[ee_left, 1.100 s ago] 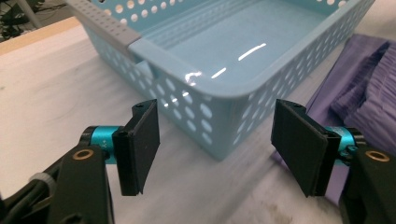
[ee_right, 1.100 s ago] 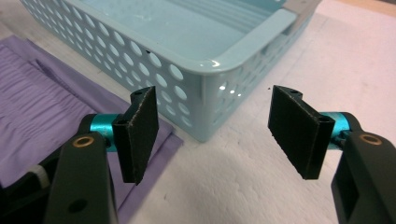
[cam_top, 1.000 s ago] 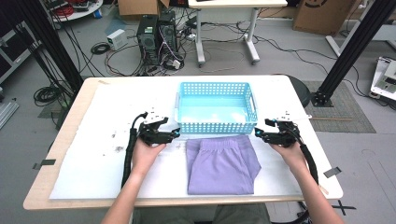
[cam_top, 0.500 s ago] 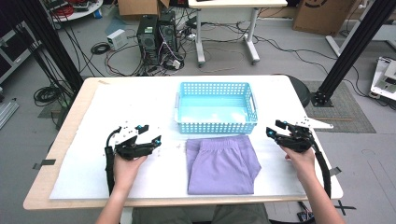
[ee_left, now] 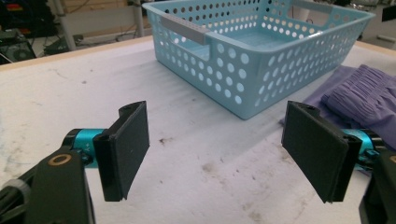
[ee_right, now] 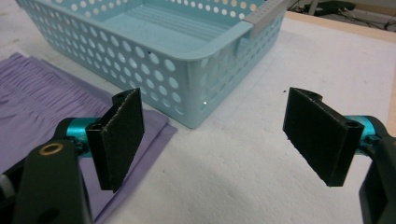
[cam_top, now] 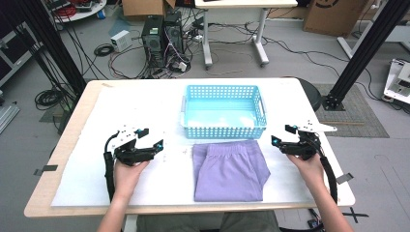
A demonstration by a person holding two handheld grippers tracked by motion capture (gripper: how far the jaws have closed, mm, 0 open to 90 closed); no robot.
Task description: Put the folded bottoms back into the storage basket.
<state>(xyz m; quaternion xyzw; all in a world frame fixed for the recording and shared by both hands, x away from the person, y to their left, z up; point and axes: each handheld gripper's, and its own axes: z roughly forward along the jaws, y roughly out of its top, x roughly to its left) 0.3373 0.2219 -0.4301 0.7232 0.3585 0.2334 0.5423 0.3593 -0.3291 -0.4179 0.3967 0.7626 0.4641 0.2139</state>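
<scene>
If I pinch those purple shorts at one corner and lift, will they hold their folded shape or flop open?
The shorts will probably flop: the cloth looks thin and lies flat with soft gathers at the waistband. A one-corner lift would likely let the fold fall open and the rest drag on the table. They look light, so a push may bunch them up against the basket rather than slide them.

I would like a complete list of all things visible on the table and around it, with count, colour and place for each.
basket: one, light blue, perforated, nothing seen inside, middle of the far half of the table.
shorts: one pair, purple, folded flat, just in front of the basket.
table: one, white sheet on a wooden top.
computer towers: two, black, on the floor beyond the table, among cables.
cardboard boxes: brown, on the floor at the far edge.
left gripper: one, black, jaws open, left of the shorts.
right gripper: one, black, jaws open, right of the shorts.
</scene>
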